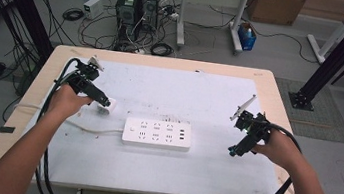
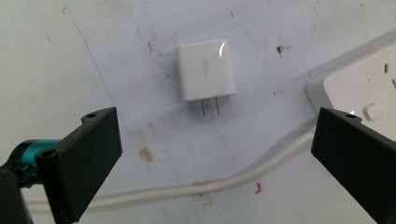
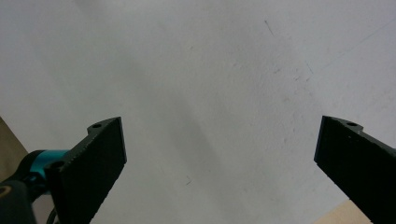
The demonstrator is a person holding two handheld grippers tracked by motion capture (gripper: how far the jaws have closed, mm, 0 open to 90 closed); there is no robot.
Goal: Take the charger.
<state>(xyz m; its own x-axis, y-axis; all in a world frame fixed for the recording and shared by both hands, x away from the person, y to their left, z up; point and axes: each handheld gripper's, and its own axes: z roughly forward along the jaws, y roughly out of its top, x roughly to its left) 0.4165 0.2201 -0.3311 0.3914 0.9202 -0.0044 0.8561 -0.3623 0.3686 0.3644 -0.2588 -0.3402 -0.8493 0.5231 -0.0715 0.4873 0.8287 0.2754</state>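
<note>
In the high view the person's left forearm comes up from the bottom at about 7 o'clock, and the left hand [image 1: 68,99] holds the left gripper [image 1: 104,102] tipped down toward the table. Its jaws stand wide apart and empty above a white wall charger [image 2: 205,70]. In the left gripper view the charger lies flat on the white mat [image 1: 210,172], two metal prongs pointing toward 6 o'clock; faint grey lettering runs along its glossy face, too small to read. The right forearm enters at about 5 o'clock; the right hand [image 1: 281,149] angles the right gripper [image 1: 232,151] down at the mat, jaws spread wide and holding nothing.

The white power strip [image 1: 157,134] lies at the middle of the mat, just to the charger's 4 o'clock in the high view. It has rows of sockets and small ports at its right end. Its white cord [image 2: 210,186] runs off toward 9 o'clock, passing beneath the left gripper.
</note>
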